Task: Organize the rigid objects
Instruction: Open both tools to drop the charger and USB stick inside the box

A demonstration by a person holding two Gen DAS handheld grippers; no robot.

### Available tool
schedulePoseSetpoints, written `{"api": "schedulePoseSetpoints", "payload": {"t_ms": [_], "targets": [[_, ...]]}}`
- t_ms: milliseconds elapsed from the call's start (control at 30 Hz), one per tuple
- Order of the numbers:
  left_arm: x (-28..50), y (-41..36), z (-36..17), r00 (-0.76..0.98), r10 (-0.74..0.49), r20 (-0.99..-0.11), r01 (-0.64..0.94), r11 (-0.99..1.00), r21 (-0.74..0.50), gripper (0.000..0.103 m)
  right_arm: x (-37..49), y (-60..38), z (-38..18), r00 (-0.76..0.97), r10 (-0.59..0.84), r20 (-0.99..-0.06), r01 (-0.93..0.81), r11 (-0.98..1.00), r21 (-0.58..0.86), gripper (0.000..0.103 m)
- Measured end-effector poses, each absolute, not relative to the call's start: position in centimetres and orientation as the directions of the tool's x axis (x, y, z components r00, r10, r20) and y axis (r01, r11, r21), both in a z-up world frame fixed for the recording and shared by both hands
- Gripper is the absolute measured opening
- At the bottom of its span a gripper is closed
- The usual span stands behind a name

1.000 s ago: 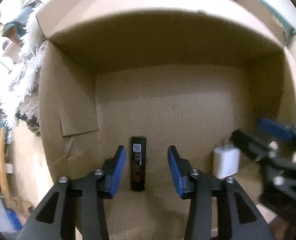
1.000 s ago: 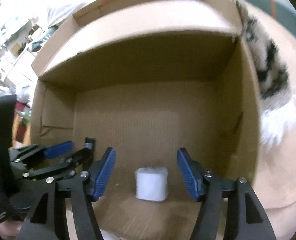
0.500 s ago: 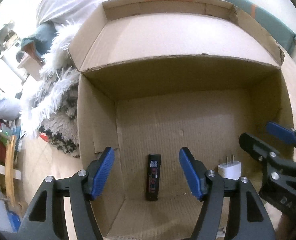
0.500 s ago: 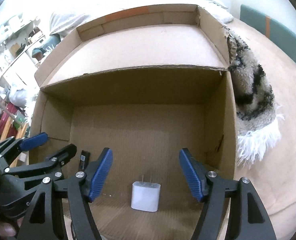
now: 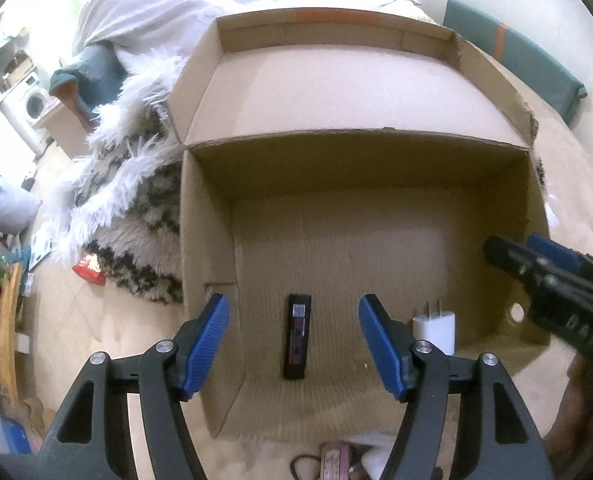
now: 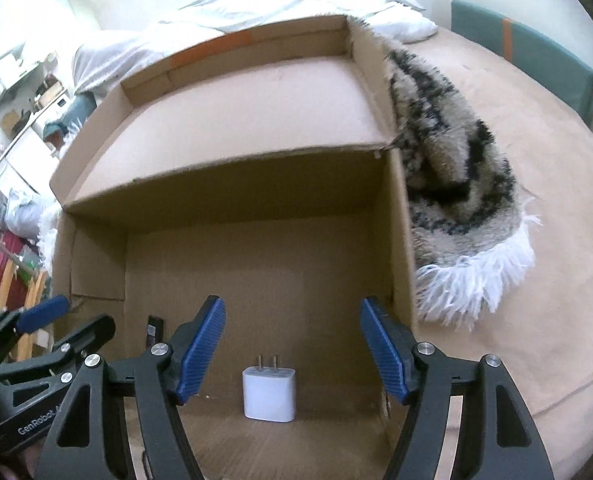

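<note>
An open cardboard box (image 5: 208, 264) lies on a beige surface. On its floor lie a black stick-shaped device (image 5: 297, 336) and a white plug charger (image 5: 436, 330). In the right wrist view the charger (image 6: 269, 394) stands near the box's front edge, and the black device (image 6: 154, 328) shows partly at the left. My left gripper (image 5: 294, 344) is open and empty, held above and in front of the black device. My right gripper (image 6: 292, 346) is open and empty, above the charger. Each gripper shows at the edge of the other's view.
A shaggy black-and-white rug (image 6: 456, 184) lies against the box's right side and also at its left (image 5: 136, 216). A pink item with a dark cable (image 5: 334, 460) lies in front of the box. A red packet (image 5: 90, 270) lies on the floor at left.
Both grippers have pulled back and up out of the box, staying open. The black device and the charger stay on the box floor. More of the box and room shows now.
</note>
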State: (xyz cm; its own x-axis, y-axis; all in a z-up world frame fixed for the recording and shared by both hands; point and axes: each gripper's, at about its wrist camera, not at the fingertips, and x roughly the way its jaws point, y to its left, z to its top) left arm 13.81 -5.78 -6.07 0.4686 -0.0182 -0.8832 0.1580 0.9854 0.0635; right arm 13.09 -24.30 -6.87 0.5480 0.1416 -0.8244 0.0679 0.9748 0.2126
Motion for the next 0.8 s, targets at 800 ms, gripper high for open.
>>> {"api": "schedulePoseSetpoints", "payload": {"t_ms": [800], "targets": [[5.7, 1.4, -7.7, 0.408, 0.035, -0.912, 0.044, 0.997, 0.058, 0.065, 4.2, -24.3, -5.3, 0.523, 0.205, -0.827, 0.032, 0.965, 0.26, 0.073]]}}
